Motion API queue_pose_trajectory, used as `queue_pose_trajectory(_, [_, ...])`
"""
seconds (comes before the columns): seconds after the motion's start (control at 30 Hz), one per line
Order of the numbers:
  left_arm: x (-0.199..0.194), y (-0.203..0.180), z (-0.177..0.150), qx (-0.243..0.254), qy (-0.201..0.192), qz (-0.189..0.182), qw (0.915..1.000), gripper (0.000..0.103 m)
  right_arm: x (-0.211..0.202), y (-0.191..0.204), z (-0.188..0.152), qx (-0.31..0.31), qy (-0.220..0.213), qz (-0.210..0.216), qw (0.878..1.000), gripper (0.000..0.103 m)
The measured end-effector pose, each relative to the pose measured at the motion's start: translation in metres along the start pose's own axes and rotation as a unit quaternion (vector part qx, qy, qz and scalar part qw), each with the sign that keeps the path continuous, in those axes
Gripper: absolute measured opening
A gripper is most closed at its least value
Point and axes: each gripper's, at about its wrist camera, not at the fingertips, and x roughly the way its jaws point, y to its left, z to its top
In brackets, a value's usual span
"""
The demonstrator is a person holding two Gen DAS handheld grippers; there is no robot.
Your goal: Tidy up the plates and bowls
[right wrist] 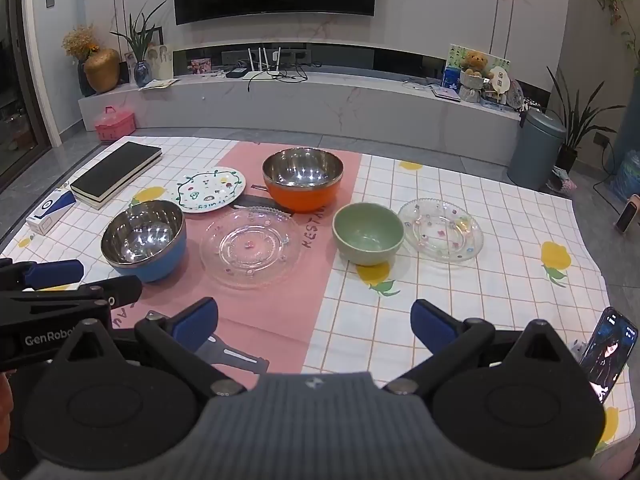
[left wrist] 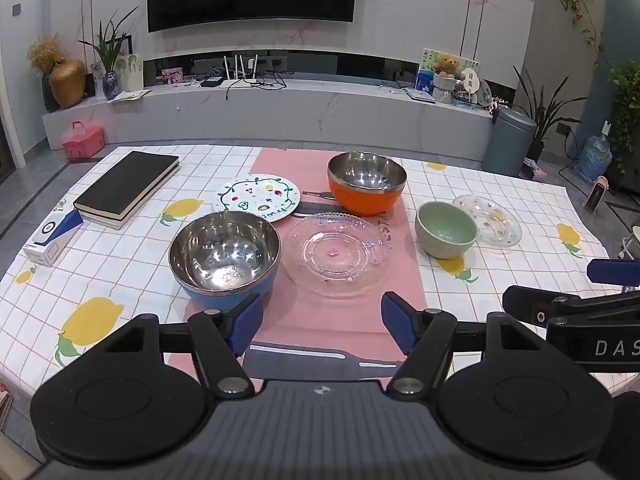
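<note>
Hovering short of dishes, we hold nothing: left gripper (left wrist: 320, 326) and right gripper (right wrist: 314, 322) both gape wide, empty. No stacking begun, we judge. Landmark: large glass plate (left wrist: 336, 254). Blue bowl (left wrist: 224, 258) just left, orange bowl (left wrist: 366, 182) behind, green bowl (left wrist: 446, 229) right. Next: pick one bowl, close on rim.

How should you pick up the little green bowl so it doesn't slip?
Grab the green bowl by its rim, one finger inside and one outside. It stands upright with its mouth open and its round sides curve in toward the bottom, so squeezing the outside would likely slip. Come from above on the near side with the right hand-held gripper, because the glass plate sits close on its far right.
</note>
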Motion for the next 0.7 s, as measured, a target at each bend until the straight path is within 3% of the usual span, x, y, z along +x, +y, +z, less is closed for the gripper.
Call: queue_pose_trajectory(0.7, [-0.0012,-0.0005,0.0009,-0.001,-0.001,0.000,1.0000,0.080,-0.0014,-0.0011,-0.0032,0.006,0.000,0.006,1.000,0.100])
